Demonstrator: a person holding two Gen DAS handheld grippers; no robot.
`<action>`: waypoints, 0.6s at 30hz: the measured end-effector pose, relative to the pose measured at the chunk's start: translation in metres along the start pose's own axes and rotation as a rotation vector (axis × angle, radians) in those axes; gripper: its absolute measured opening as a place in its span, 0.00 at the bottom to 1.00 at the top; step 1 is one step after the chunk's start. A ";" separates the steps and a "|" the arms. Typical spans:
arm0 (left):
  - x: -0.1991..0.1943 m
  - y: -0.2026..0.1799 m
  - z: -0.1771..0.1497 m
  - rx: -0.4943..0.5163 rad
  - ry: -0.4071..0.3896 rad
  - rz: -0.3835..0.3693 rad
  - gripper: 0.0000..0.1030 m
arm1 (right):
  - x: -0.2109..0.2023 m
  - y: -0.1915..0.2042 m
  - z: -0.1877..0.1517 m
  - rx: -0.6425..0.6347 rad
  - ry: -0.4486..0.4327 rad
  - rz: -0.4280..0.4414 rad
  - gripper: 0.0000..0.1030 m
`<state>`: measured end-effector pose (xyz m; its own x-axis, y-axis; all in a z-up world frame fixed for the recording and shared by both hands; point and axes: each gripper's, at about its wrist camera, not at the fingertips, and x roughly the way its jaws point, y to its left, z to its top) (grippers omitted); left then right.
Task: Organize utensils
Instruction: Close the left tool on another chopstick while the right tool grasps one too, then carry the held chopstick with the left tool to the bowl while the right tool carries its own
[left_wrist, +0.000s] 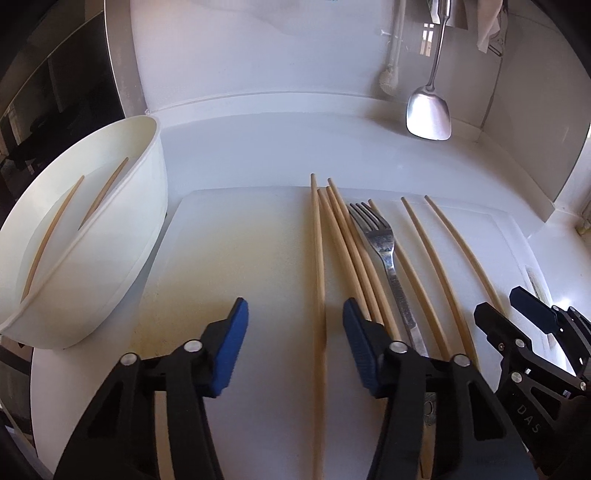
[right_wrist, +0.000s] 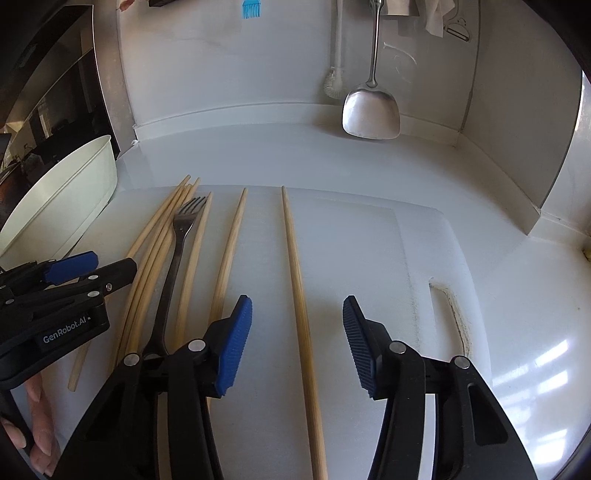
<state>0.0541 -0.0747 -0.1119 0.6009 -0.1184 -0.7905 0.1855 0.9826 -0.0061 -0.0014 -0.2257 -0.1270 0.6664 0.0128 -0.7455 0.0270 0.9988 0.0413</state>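
Several wooden chopsticks and a metal fork (left_wrist: 384, 240) lie side by side on a white cutting board (left_wrist: 240, 240). My left gripper (left_wrist: 294, 314) is open just above the board, with the leftmost chopstick (left_wrist: 318, 258) lying loose between its blue pads. In the right wrist view my right gripper (right_wrist: 297, 306) is open too, and the rightmost chopstick (right_wrist: 295, 258) runs between its fingers untouched. The fork (right_wrist: 183, 229) lies among the bundle on the left. A white oval container (left_wrist: 110, 221) at the left holds two chopsticks (left_wrist: 55, 236).
A steel spatula (right_wrist: 371, 114) and a white brush (right_wrist: 334, 85) hang on the back wall. The white counter ends at a corner wall on the right. The other gripper shows in each view: right gripper (left_wrist: 498, 301), left gripper (right_wrist: 112, 263) with a hand (right_wrist: 37, 424).
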 end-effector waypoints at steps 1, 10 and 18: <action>-0.001 -0.002 0.000 0.007 -0.002 -0.004 0.35 | 0.000 0.001 0.000 -0.004 -0.001 0.002 0.46; -0.004 -0.003 -0.001 0.012 -0.009 -0.038 0.07 | -0.002 0.001 0.001 -0.009 -0.003 0.021 0.06; -0.015 0.011 0.001 -0.072 0.031 -0.105 0.07 | -0.013 -0.014 0.002 0.082 0.011 0.072 0.06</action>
<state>0.0480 -0.0620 -0.0993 0.5570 -0.2174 -0.8015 0.1892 0.9730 -0.1324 -0.0090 -0.2396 -0.1165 0.6606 0.0857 -0.7459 0.0402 0.9880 0.1491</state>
